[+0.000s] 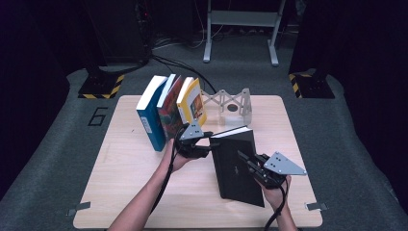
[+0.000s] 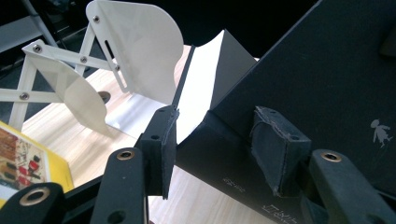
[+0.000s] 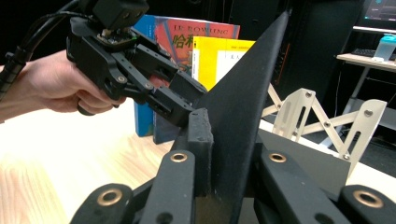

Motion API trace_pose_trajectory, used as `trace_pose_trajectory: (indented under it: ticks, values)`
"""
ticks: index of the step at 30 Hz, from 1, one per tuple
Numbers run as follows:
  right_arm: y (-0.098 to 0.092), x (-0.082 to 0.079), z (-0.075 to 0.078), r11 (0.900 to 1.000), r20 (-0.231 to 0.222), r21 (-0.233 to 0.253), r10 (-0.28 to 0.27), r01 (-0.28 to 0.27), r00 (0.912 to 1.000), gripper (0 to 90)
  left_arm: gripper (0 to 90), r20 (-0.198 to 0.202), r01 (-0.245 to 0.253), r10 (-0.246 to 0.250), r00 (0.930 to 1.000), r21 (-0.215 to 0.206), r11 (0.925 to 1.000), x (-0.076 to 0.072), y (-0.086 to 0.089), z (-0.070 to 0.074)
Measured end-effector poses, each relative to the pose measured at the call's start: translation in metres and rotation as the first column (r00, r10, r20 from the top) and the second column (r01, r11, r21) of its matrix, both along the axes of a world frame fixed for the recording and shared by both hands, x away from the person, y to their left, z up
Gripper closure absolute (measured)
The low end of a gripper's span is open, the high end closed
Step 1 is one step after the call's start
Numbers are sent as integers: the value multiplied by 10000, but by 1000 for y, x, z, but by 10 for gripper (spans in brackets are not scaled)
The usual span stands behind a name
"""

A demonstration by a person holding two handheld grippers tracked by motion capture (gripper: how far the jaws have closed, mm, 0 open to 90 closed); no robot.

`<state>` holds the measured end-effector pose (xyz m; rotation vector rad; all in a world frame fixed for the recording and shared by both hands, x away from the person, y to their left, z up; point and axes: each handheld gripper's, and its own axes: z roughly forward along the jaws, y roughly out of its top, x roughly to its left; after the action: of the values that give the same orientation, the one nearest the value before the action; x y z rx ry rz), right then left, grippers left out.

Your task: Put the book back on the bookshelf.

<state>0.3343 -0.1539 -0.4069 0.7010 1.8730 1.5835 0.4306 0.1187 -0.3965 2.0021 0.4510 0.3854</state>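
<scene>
Holding the large black hardcover book (image 1: pixel 238 163) between both tools, I judge the shelving about halfway done: 3 books already stand leaning in a row at the far left of the pale wooden table (image 1: pixel 120 192), namely a blue-spined book (image 1: pixel 150 118), a red-covered book (image 1: pixel 169 108) and a yellow-covered book (image 1: pixel 195 102), while the black one is tilted up off the tabletop, not yet in the row. My right gripper (image 1: pixel 252 162) is clamped on the near edge of its cover, and my left gripper (image 1: pixel 204 144) reaches to its upper left corner. What is left, as I read it, is to stand the black book upright beside the yellow one, ahead of the white metal scissor-type bookend (image 1: pixel 231 103). From above I get the whole layout and the gap between row and bookend. My left gripper view shows its jaws parted, straddling the book's corner with the white page block (image 2: pixel 198 98) fanned open, pads not pressing. My right gripper view shows the cover edge (image 3: pixel 243 93) pinched tight between its pads.
</scene>
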Motion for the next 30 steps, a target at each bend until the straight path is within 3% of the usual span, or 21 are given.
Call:
trace_pose_trajectory:
  ticks: [6, 7, 8, 13, 16, 23, 30]
  values:
    - [9, 9, 2, 9997, 82, -133, 193, -192, 9998, 827, 563, -358, 29, -41, 9993, -348, 9994, 7, 13, -2]
    - [10, 12, 2, 9996, 288, -174, 220, -215, 9993, 827, 566, -342, -30, 16, 9994, -401, 9992, 7, 13, -3]
    - [11, 10, 3, 9997, 36, -166, 194, -193, 9998, 827, 567, -439, 64, -83, 9990, -431, 9991, 8, 14, -3]
    - [9, 4, 0, 10000, 291, -3, 77, -77, 9995, 824, 561, -517, 253, -291, 9982, -729, 9970, 7, 13, -2]
    - [6, -1, -3, 9999, 457, 160, 28, -36, 9989, 823, 560, -538, 480, -505, 9973, -468, 9978, 5, 11, 2]
    - [-3, -11, -12, 9982, 845, 577, -214, 166, 9962, 815, 561, 0, 547, -547, 9985, -121, 9984, -3, -1, 8]
    - [-8, -18, -17, 9976, 1269, 654, -286, 204, 9915, 803, 567, 336, 629, -635, 9974, 178, 9979, -12, -6, 13]
